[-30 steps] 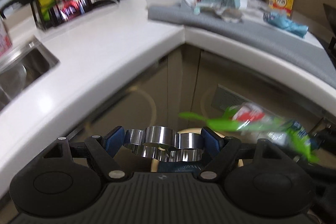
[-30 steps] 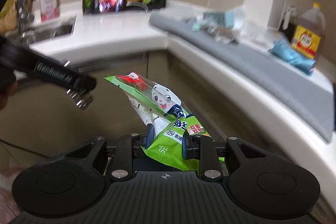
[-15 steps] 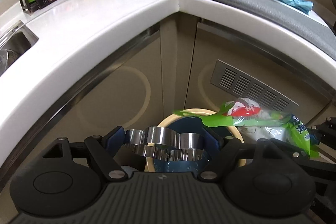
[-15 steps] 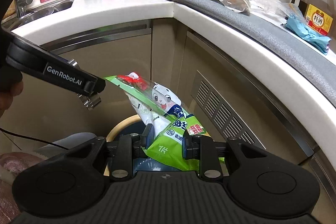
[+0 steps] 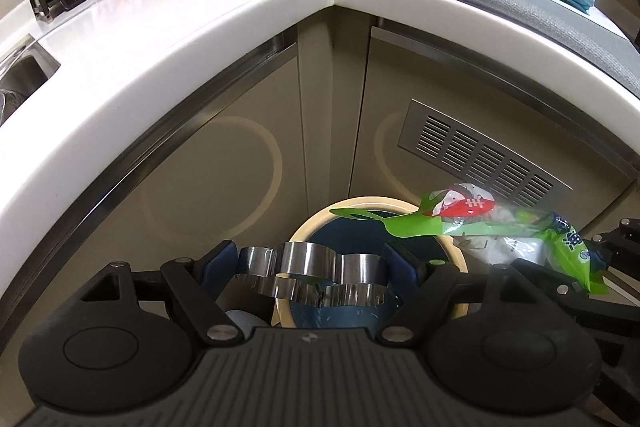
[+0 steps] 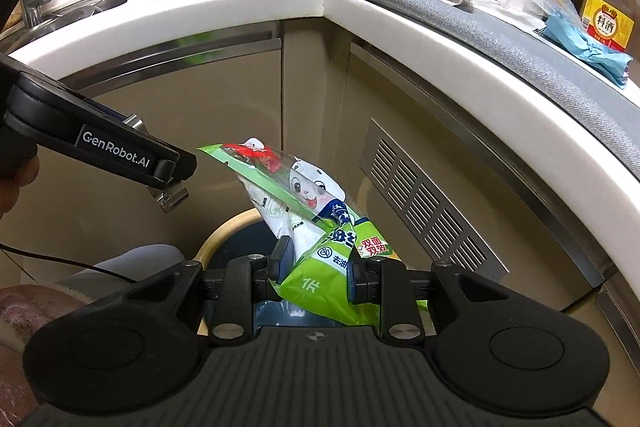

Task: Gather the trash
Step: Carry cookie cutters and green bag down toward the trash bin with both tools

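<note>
Left tool (image 5: 310,277) grips metal rings (image 5: 310,277) above bin (image 5: 360,205) – green wrapper (image 5: 500,223) alongside

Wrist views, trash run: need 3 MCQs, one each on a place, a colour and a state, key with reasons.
1. Where does the bin stand?
A. on the counter
B. on the floor at the corner of the cabinets
C. in the sink

2. What is the main colour of the wrapper in the right gripper?
A. green
B. red
C. black

3. What is the state of the left gripper?
A. open and empty
B. shut on a sponge
C. shut on a metal cutter

Key:
1 B, the cream rim shows below the counter, against the cabinet doors.
2 A, green film with white and red print sits between the pads.
3 C, both blue pads press on the ends of the shiny lobed metal ring.
</note>
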Motion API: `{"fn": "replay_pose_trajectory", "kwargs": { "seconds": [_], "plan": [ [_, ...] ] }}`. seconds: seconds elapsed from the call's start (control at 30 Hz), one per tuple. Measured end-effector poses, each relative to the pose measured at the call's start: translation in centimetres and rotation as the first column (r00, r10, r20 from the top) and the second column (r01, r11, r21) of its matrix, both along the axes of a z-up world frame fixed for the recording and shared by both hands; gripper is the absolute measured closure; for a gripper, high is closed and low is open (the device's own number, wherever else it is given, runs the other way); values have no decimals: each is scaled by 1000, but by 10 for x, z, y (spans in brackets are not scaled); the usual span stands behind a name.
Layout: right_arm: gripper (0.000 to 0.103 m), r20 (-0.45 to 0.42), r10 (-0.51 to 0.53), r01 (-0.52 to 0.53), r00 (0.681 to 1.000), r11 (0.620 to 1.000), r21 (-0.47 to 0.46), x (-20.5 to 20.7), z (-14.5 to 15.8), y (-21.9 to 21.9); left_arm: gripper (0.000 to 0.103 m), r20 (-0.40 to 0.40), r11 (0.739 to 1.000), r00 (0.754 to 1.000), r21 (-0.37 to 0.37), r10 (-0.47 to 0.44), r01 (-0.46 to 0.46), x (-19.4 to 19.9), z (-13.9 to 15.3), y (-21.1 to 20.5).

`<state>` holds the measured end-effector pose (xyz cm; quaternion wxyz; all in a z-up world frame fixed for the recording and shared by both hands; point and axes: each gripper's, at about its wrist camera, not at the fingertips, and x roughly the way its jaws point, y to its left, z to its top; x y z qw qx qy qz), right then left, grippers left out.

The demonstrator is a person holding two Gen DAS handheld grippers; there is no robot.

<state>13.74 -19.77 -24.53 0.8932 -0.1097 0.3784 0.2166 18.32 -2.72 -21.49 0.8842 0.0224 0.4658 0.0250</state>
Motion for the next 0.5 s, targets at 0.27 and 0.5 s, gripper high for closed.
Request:
{"fn": "replay_pose_trajectory", "kwargs": {
  "seconds": [0.27,0.5],
  "plan": [
    [75,-35,8,-8,999,1000,-19,7,-10,4,19,-32,1000,999,-15,21,-21,8,-11,4],
    [75,-62,13,-15,998,999,-35,12,-19,8,19,-56,999,998,-29,29,-30,15,-23,7]
  ]
}}
